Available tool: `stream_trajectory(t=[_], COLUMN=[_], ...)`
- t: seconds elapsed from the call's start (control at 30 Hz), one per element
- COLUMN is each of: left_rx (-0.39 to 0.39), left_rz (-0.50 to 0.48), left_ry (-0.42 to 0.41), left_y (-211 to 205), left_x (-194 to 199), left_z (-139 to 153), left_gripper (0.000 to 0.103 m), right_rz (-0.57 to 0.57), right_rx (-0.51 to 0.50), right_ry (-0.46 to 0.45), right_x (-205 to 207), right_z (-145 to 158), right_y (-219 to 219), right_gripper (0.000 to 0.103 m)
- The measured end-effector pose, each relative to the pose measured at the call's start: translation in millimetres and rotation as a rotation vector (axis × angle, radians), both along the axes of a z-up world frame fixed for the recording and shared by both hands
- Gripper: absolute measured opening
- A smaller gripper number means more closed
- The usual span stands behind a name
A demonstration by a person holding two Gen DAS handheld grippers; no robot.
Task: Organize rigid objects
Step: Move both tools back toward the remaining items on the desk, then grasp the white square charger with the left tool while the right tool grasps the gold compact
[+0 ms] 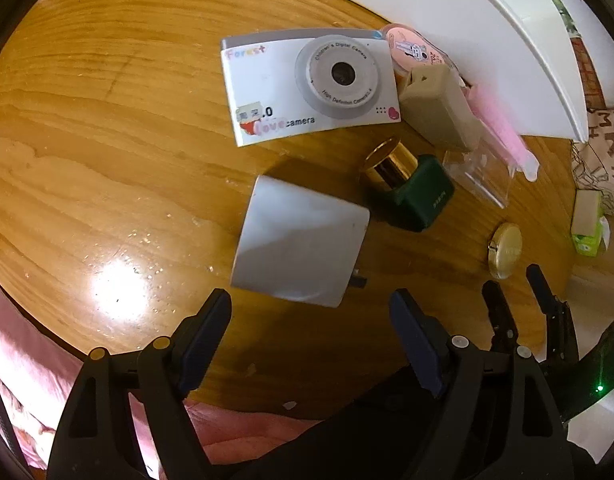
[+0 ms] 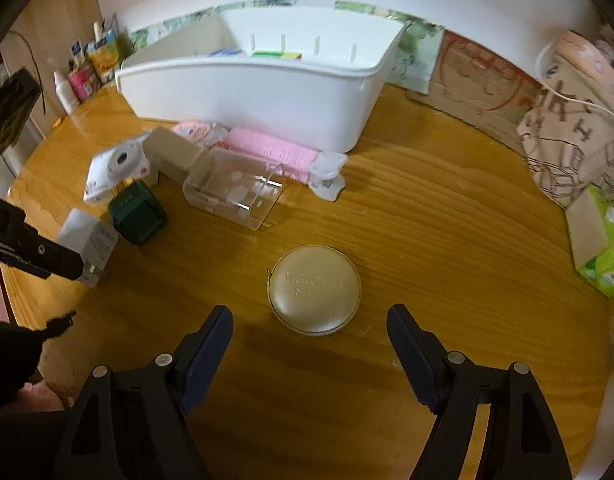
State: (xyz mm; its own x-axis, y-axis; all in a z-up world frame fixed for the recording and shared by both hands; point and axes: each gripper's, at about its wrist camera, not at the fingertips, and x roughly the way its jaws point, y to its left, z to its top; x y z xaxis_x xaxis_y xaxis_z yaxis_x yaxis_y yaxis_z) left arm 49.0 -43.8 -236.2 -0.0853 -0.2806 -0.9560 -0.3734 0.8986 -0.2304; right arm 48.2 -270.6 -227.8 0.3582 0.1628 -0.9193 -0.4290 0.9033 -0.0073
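Note:
My left gripper (image 1: 311,312) is open, just short of a white charger block (image 1: 299,240) that lies on the wooden table (image 1: 107,152). Beyond it lie a white children's camera (image 1: 307,88), a green bottle with a gold cap (image 1: 407,184), a beige box (image 1: 439,112), a clear plastic case (image 1: 479,172) and a pink comb (image 1: 503,128). My right gripper (image 2: 309,328) is open, just short of a round gold compact (image 2: 315,290). The right gripper's fingers (image 1: 495,300) show in the left wrist view next to the compact (image 1: 505,250).
A white storage bin (image 2: 259,88) stands at the back of the table. A green tissue pack (image 2: 599,248) and a patterned bag (image 2: 567,148) sit at the right. Small bottles (image 2: 83,76) stand at the back left. The table's near edge borders pink fabric (image 1: 11,360).

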Motion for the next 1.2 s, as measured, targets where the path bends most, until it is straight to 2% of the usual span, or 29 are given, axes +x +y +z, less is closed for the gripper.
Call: stream_trajectory(t=[0.37,0.67,0.8,0.9,1.03,1.2], left_rx=[0.009,0.023,0.035,0.047,0.04,0.045], left_rz=[0.044,0.055,0.05,0.055,0.063,0.054], left_ry=[0.056,0.066,0.059,0.055,0.038,0.017], left_y=[0,2,3,7,10,13], left_x=[19,35,40,43,36,26], left_z=[-19,-34,-35,-31,-27,-24], left_gripper=[0.084,0.082,0.08,0.071,0.07,0.07], right_rz=[0.02,0.025,0.027,0.033,0.034,0.052], right_rx=[-0.001,-0.006,-0.002,0.001,0.003,-0.009], right_ry=[0.07,0.058,0.049,0.042,0.04,0.044], right_x=[15,18,19,18,16,11], right_z=[-18,-20,-19,-18,-16,-15], right_y=[2,2,2,3,4,8], right_gripper=[0.08,0.08,0.072,0.064,0.056,0.056])
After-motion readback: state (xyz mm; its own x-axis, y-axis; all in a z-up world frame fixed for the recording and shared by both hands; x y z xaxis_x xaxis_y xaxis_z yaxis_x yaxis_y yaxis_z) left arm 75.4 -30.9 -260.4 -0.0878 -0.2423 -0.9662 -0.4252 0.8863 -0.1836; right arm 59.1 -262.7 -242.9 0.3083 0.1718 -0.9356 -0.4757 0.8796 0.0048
